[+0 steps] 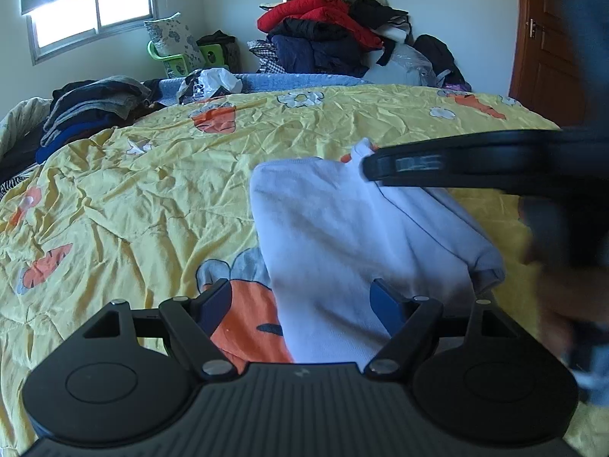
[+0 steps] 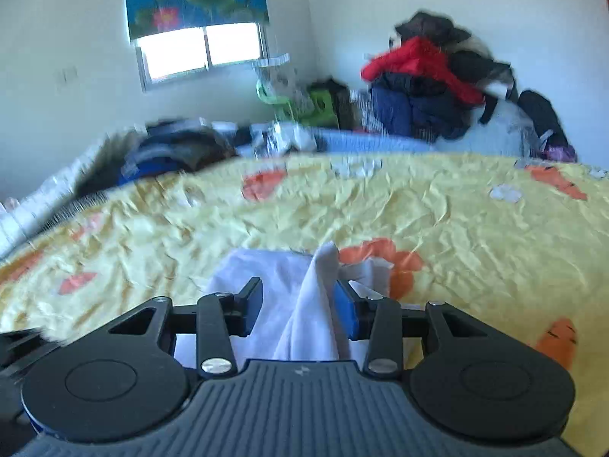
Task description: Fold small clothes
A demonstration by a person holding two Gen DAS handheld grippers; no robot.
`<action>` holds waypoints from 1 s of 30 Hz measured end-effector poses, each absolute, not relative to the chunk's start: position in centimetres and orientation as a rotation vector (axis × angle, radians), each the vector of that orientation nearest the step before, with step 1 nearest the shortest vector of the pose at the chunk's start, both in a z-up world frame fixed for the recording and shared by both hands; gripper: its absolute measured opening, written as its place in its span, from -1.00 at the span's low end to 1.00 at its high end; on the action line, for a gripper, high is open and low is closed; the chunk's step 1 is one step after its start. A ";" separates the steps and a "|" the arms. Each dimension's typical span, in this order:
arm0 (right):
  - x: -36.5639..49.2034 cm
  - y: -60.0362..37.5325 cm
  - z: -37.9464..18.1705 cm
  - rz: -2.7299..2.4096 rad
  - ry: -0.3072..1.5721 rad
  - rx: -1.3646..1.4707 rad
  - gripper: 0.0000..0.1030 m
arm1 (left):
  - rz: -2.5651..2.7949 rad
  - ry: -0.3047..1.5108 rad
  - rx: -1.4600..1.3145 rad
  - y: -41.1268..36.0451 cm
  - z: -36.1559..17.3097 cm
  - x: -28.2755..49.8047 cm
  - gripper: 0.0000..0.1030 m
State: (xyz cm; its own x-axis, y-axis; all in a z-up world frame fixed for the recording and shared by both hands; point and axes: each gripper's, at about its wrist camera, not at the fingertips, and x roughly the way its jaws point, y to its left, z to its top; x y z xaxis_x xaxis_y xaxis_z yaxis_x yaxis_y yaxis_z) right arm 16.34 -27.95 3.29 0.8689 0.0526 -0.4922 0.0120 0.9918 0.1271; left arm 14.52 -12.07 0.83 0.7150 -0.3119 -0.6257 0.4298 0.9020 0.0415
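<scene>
A small white garment [image 1: 342, 236] lies on the yellow bedspread [image 1: 152, 198]. My left gripper [image 1: 304, 304] is open just above the garment's near edge, with the cloth between its blue pads and not pinched. My right gripper [image 1: 371, 167] reaches in from the right in the left wrist view, at a raised fold at the garment's far corner. In the right wrist view the right gripper [image 2: 298, 302] is open, with a lifted peak of the white garment [image 2: 316, 304] standing between its pads. That view is motion-blurred.
A tall pile of red and dark clothes [image 1: 335, 26] sits at the far side of the bed. A stack of dark folded clothes [image 1: 91, 106] lies at the far left. A wooden door [image 1: 548, 45] is at the right. A window [image 1: 91, 15] is on the far wall.
</scene>
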 end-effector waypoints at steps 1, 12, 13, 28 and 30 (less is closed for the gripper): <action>17.4 -27.9 2.9 0.015 0.547 0.123 -0.54 | -0.418 0.658 0.189 -12.1 0.7 14.4 0.55; 14.0 -29.4 2.1 -0.118 0.483 0.145 -0.35 | -0.443 0.674 0.194 -12.5 -0.2 13.9 0.55; 13.1 -29.0 2.6 -0.103 0.454 0.144 -0.34 | -0.443 0.678 0.198 -12.5 -0.3 13.9 0.55; 10.6 -27.0 1.7 -0.030 0.526 0.087 -0.03 | -0.438 0.718 0.174 -12.6 -0.9 13.9 0.55; 10.2 -27.1 1.3 -0.012 0.545 0.094 0.14 | -0.435 0.722 0.167 -12.5 -1.0 13.8 0.55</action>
State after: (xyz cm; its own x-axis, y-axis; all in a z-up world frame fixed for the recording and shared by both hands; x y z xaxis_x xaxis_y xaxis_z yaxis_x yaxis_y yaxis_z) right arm 10.23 -27.09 1.34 0.8551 0.0135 -0.5182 0.0362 0.9957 0.0857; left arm 13.82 -12.50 -1.03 0.6662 -0.3266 -0.6705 0.4399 0.8981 -0.0003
